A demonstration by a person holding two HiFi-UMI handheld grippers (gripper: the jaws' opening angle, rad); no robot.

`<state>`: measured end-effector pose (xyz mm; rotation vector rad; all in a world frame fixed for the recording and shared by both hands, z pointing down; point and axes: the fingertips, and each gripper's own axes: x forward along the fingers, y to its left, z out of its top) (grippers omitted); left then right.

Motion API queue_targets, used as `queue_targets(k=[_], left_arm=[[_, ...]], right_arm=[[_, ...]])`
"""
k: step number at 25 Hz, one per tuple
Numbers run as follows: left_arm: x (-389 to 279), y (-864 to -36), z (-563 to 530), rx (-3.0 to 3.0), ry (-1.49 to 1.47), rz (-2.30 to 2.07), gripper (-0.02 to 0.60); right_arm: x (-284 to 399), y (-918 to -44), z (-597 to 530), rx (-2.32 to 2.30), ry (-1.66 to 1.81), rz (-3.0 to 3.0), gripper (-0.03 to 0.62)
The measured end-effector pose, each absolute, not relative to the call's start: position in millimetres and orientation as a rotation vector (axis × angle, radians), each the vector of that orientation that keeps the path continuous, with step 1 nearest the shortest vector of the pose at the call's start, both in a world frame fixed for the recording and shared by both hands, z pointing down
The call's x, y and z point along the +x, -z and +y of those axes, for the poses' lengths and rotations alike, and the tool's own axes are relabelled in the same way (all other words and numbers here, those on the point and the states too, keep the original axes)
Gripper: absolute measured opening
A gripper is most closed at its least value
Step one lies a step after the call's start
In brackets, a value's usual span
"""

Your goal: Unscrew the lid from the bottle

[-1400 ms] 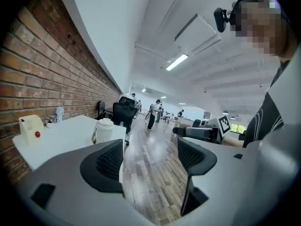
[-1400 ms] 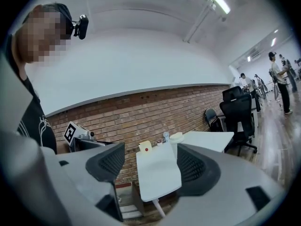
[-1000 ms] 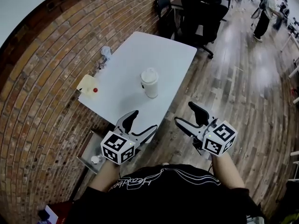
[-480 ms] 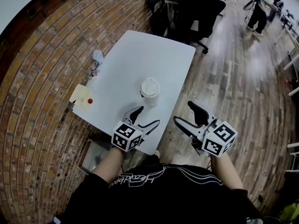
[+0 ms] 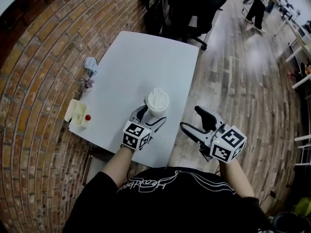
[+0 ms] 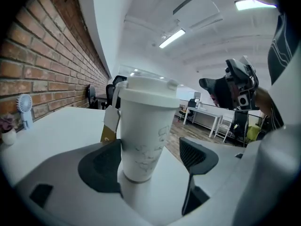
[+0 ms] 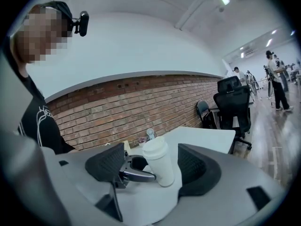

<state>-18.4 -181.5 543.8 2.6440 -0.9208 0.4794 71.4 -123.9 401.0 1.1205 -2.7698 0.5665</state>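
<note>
The white surface (image 5: pixel 141 62) ran from 12 to 6 o'clock below me. My right tongs (image 5: pixel 191 118) hung released and empty beyond its edge, at 4 o'clock from the bottle (image 6: pixel 143 140). My left tongs (image 5: pixel 149 116) were released too, with one jaw on either side of the bottle and the right-hand pad clear of it. The bottle stood upright near the surface's 6 o'clock end, lid (image 5: pixel 157 100) on. A small fan (image 5: pixel 90 63) sat at 10 o'clock from it.
</note>
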Motion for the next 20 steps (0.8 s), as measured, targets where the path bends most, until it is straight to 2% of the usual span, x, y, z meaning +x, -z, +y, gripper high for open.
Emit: queue_targets(k=[12,20], left_arm=[[-10.1,-552.6,-199.6,2.768,-0.505,-0.78,0.382],[-7.7,-553.8,-197.8,2.791,-0.536,-0.731,0.367]], right_arm=[[39.7,-422.4,-157.4,1.071,-0.549,-2.725,0.336],[6.4,-441.2,-178.0,0.985,-0.39,-2.65,0.328]])
